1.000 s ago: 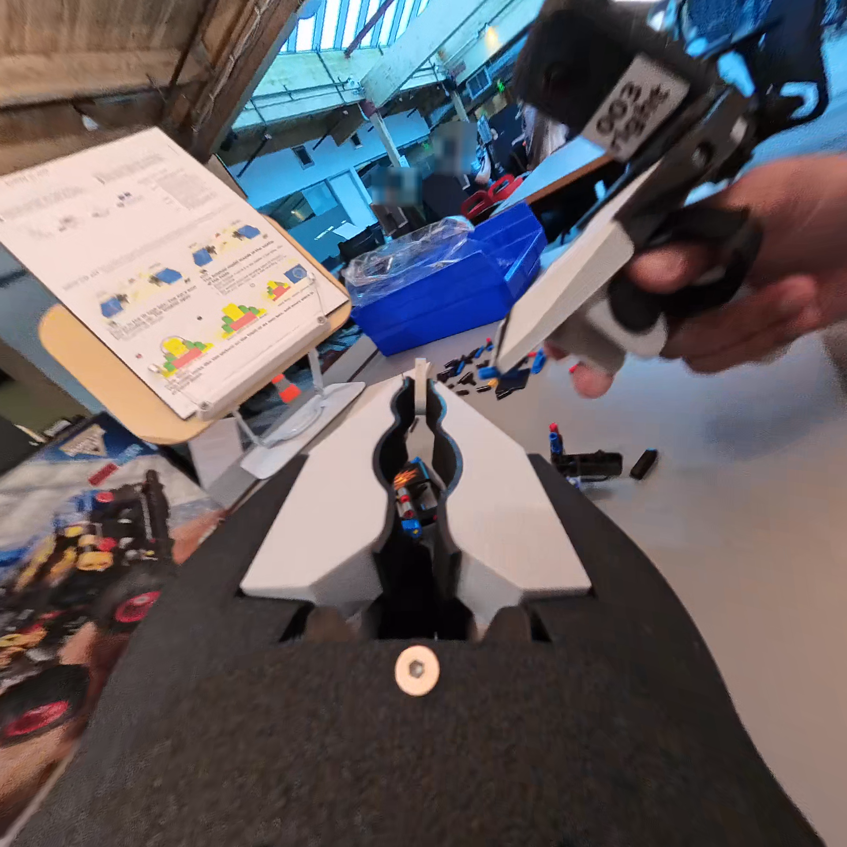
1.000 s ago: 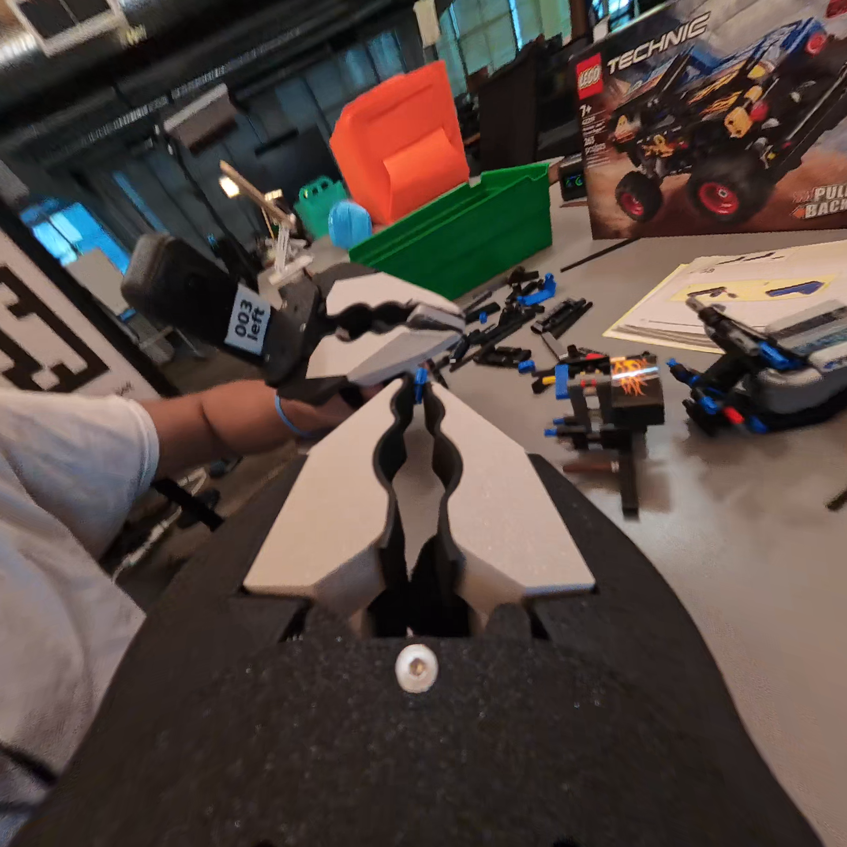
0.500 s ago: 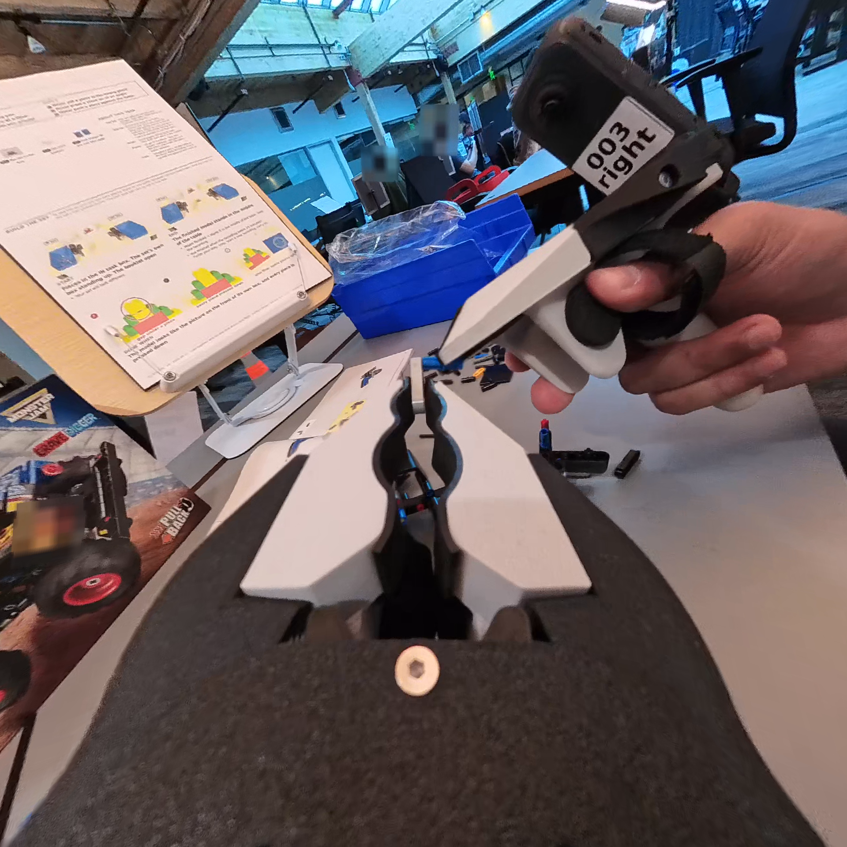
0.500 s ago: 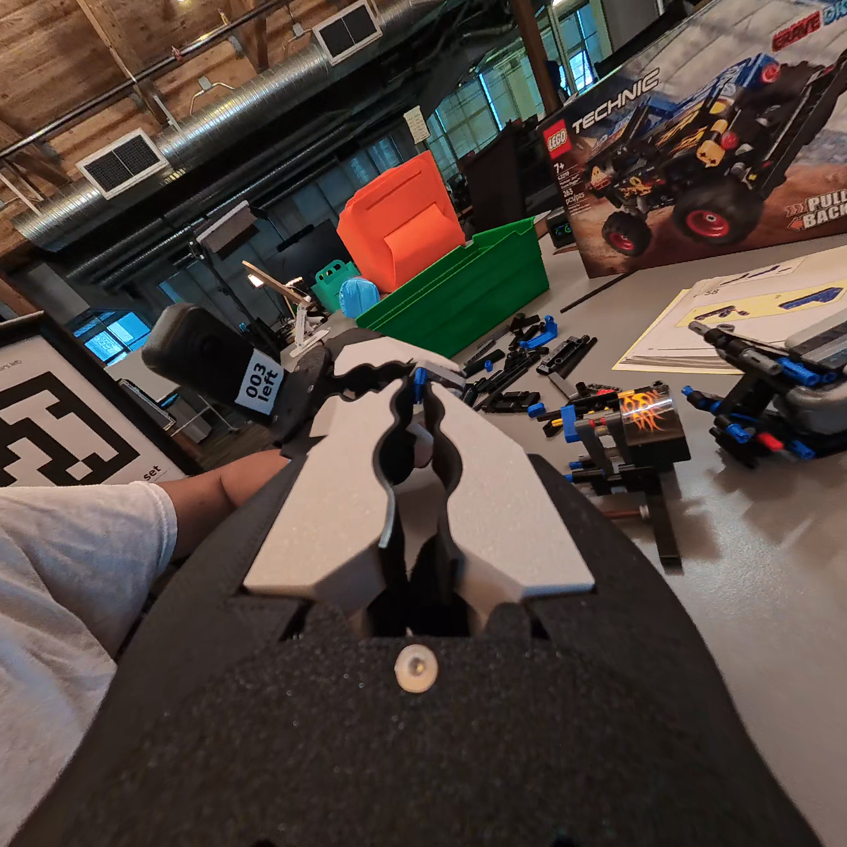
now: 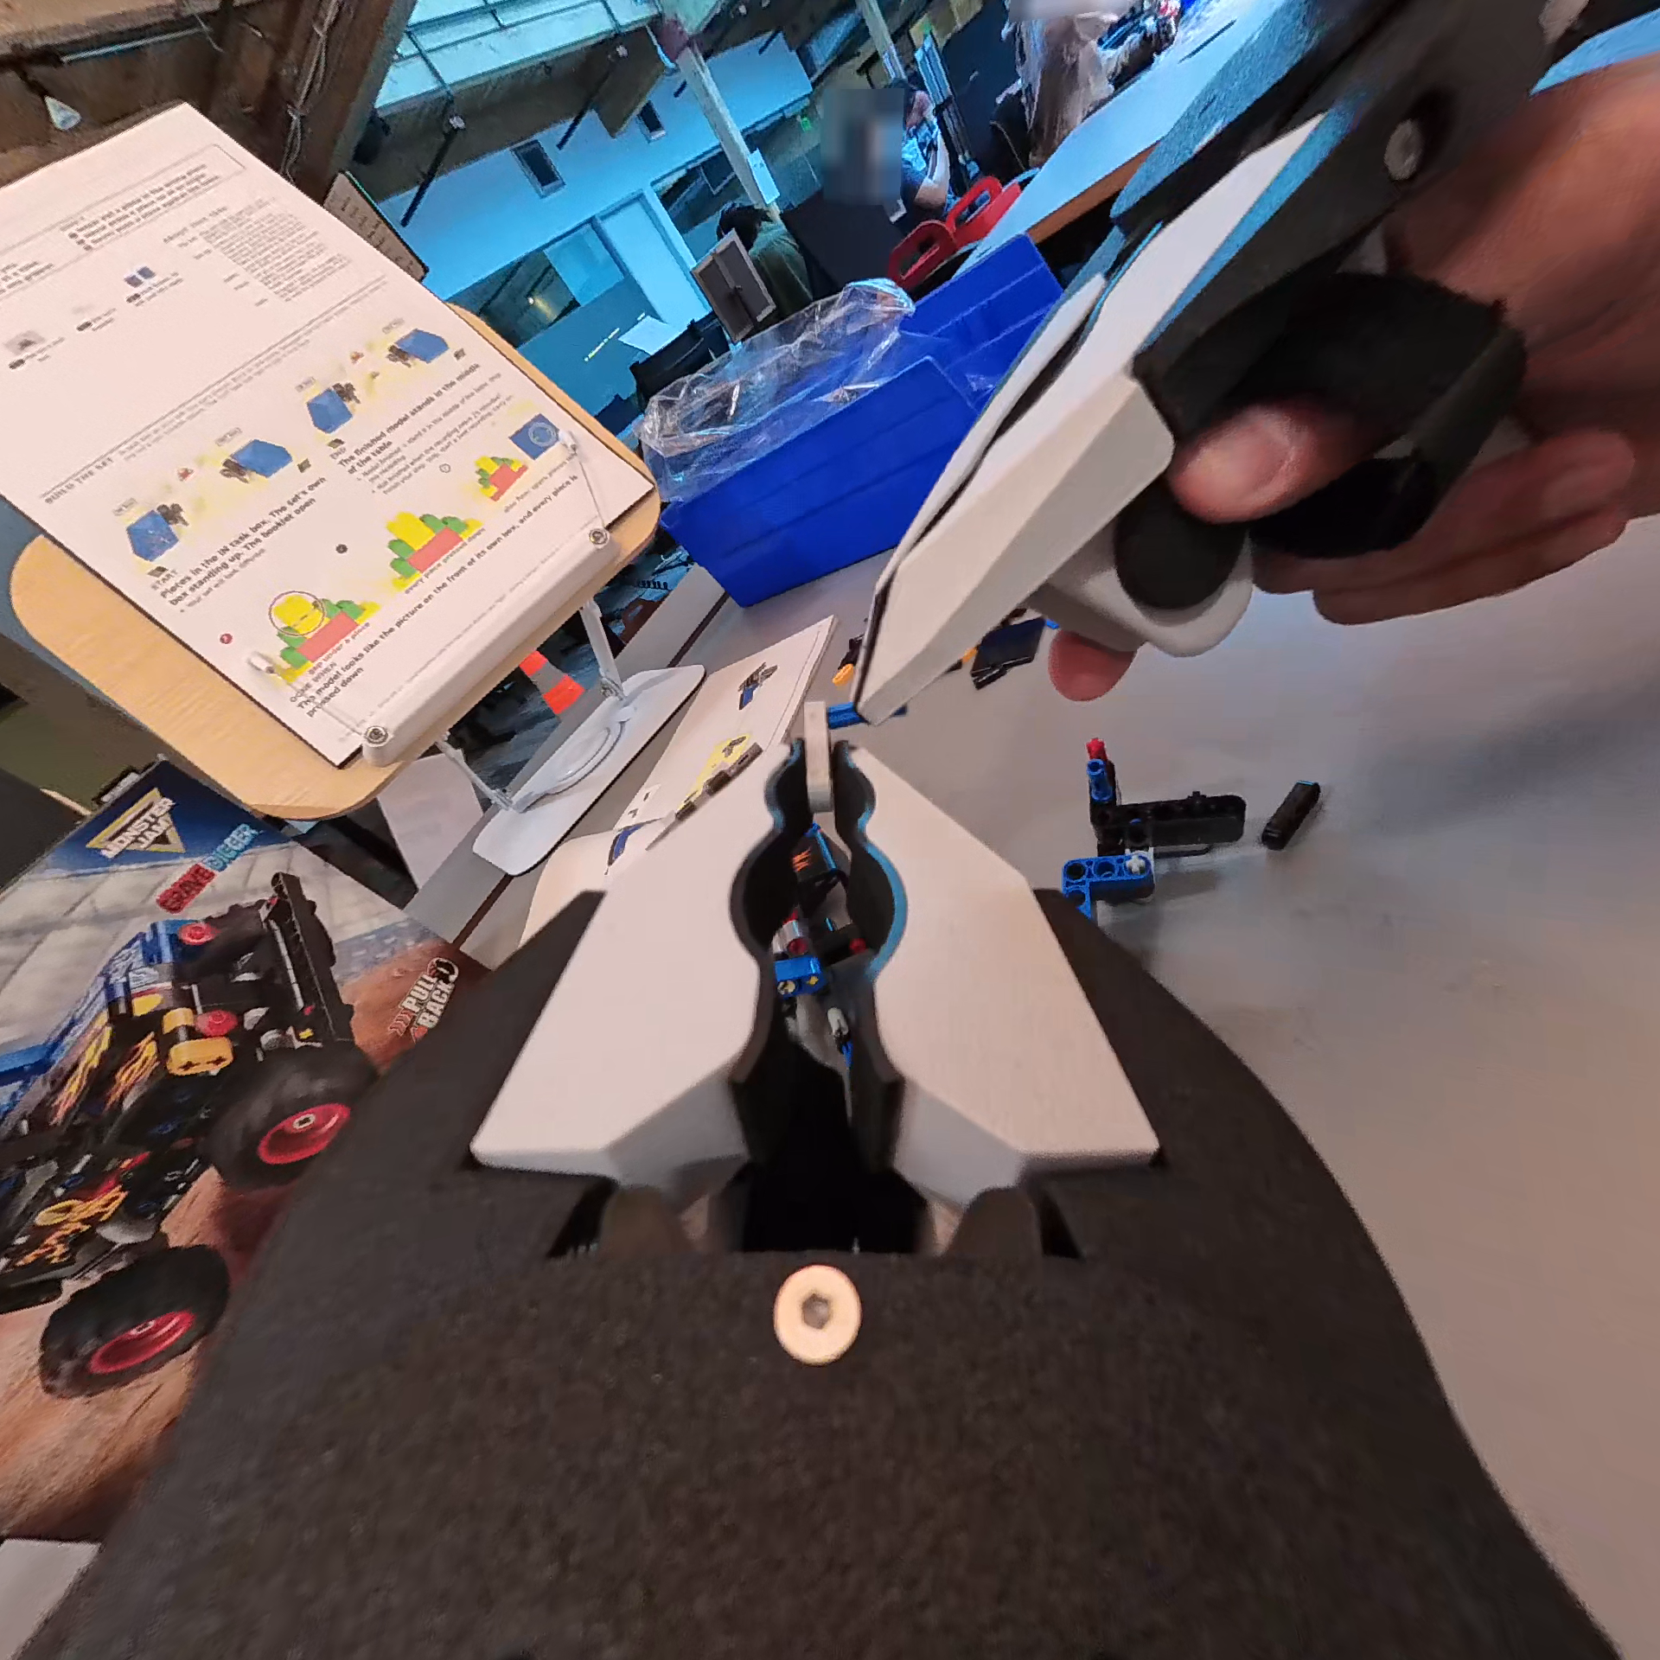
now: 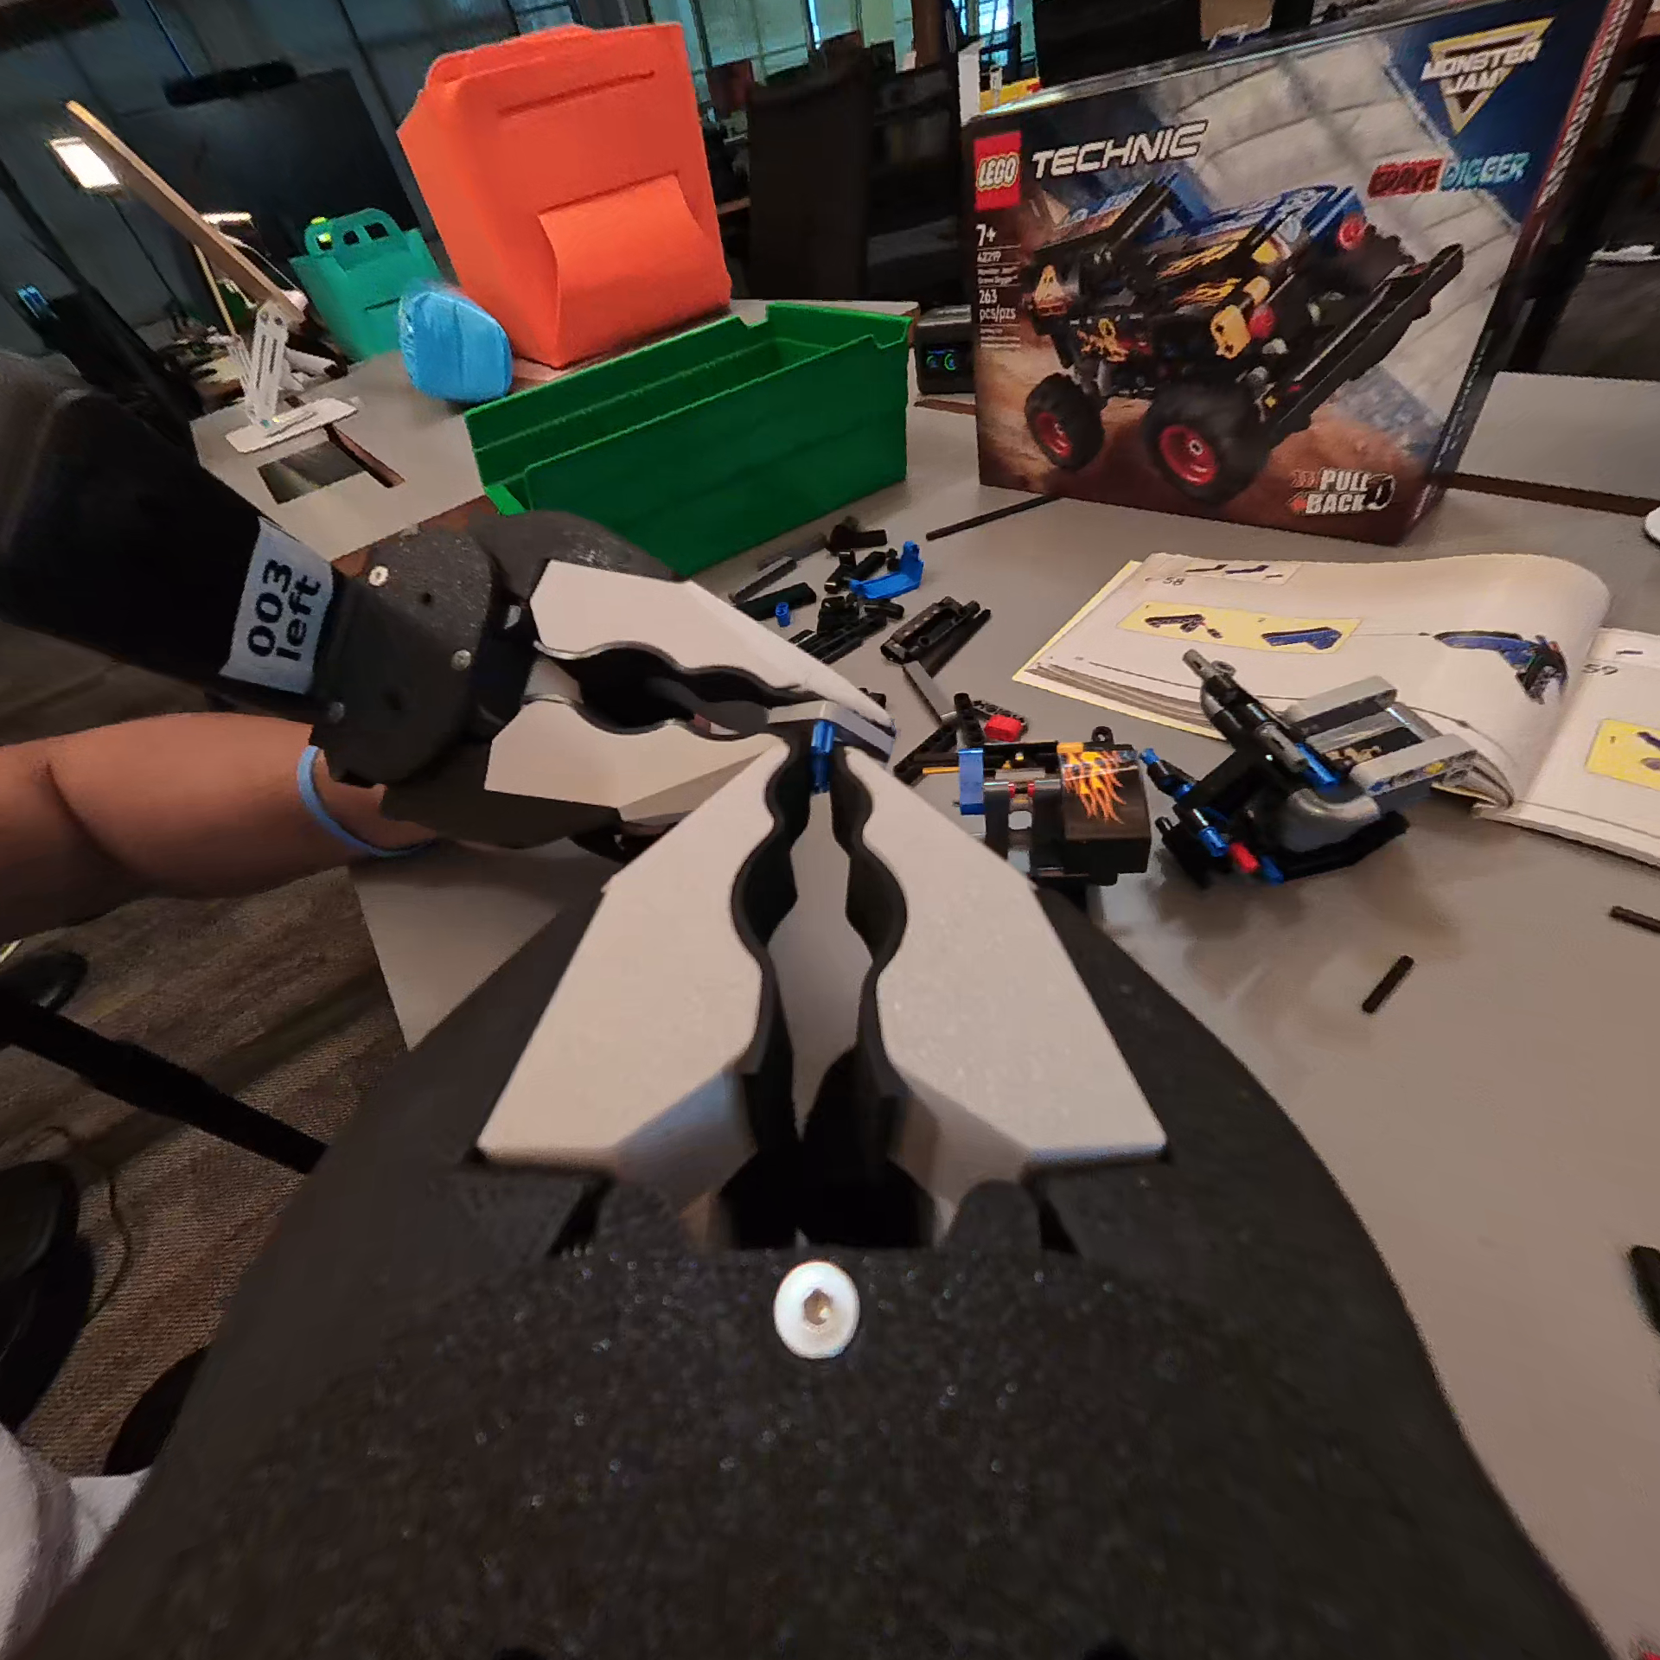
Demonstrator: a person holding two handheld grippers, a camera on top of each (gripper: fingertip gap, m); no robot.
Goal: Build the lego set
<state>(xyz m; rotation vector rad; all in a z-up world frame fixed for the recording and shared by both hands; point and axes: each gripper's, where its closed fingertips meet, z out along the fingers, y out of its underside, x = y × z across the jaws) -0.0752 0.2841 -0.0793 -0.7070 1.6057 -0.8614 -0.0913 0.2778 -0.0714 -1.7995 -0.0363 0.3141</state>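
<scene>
My left gripper (image 5: 817,754) is shut on a small light grey piece (image 5: 816,768) that sticks up from its tips. My right gripper (image 6: 819,746) is shut on a small blue pin (image 6: 819,738). The two gripper tips meet above the table. In the left wrist view the right gripper (image 5: 869,705) comes in from the upper right, with the blue pin (image 5: 844,716) next to the grey piece. In the right wrist view the left gripper (image 6: 871,719) comes in from the left. I cannot tell if pin and piece touch.
On the grey table lie a black block with a flame sticker (image 6: 1087,795), a black and grey chassis part (image 6: 1302,772), an open booklet (image 6: 1437,647), loose black parts (image 6: 862,602), a green bin (image 6: 701,440) and the set's box (image 6: 1258,269). A small black and blue assembly (image 5: 1159,822) and a blue bin (image 5: 835,467) stand nearby. The grippers are tip to tip, or close to it.
Both grippers stay shut on their parts. The right gripper's tip has come lower and closer to the left gripper's tip, and both views have tilted down towards the table.
</scene>
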